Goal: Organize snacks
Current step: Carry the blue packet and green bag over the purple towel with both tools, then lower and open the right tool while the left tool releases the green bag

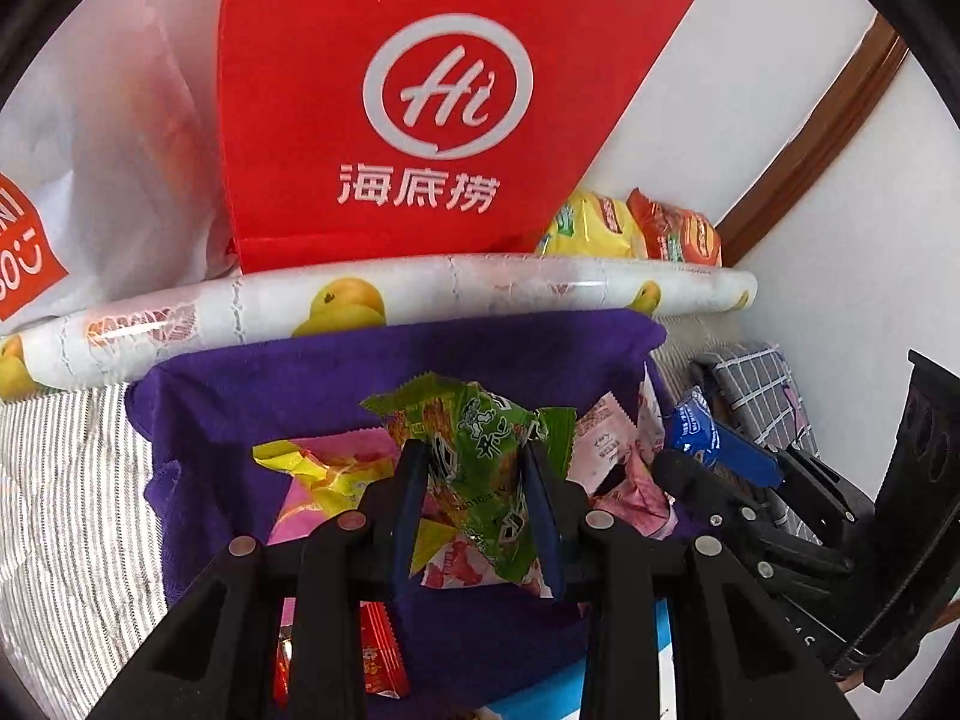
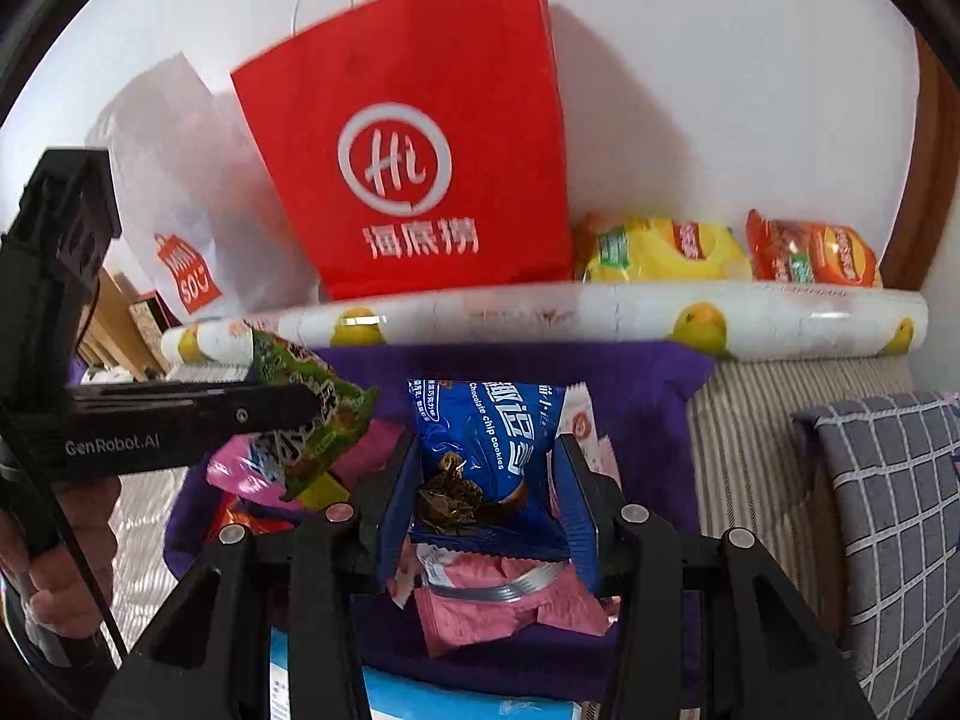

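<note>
Left wrist view: left gripper (image 1: 477, 468), jaws narrowly apart, clamped on a crinkled green foil snack packet (image 1: 480, 456). The packet's lower end is cut off behind the jaws. Beneath lies a purple cloth (image 1: 300, 384) bearing a yellow-and-pink wrapper (image 1: 318, 468) and pale pink sachets (image 1: 606, 438), print unreadable. Far side: a fruit-printed white roll (image 1: 420, 300) and a red paper bag with white logo (image 1: 420, 108), its top cropped.

Right wrist view: right gripper (image 2: 489, 480), jaws part open, gripping a blue chocolate chip cookie pouch (image 2: 492, 426) held above pink packets (image 2: 510, 600). Near edge hides a light-blue box (image 2: 420, 696). Left gripper enters from the left. Far right: yellow (image 2: 660, 252) and orange (image 2: 810, 252) snack bags, contents of red bag not visible.
</note>
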The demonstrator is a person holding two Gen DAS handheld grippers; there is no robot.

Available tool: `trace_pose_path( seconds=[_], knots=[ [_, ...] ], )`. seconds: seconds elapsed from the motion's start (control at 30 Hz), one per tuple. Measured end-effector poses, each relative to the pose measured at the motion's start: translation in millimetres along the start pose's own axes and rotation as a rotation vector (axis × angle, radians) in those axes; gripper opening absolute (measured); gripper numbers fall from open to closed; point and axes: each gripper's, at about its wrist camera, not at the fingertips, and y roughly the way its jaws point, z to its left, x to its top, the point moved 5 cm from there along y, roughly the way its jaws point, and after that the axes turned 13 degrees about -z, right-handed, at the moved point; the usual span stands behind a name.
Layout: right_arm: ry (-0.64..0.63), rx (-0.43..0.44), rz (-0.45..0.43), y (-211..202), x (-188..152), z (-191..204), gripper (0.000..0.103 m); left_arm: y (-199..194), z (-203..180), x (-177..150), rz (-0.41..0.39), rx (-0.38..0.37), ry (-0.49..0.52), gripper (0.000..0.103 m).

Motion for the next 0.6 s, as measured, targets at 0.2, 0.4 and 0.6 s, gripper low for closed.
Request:
trace_pose_path(
  seconds=[0.2, 0.4, 0.6],
  knots=[
    [0.009, -0.011, 0.037, 11.4, -10.5, -4.8, 0.045, 8.2, 0.1, -4.2, 0.028, 0.002, 0.002, 0.031],
    [0.002, -0.015, 0.061, 16.6, -16.2, -6.4, 0.046, 13.9, -0.1, -7.0, 0.047, 0.007, -0.002, 0.031],
    [0.006, -0.025, 0.067, 18.2, -18.2, -10.1, 0.046, 19.1, -1.7, -8.8, 0.056, 0.014, 0.005, 0.031]
  ],
)
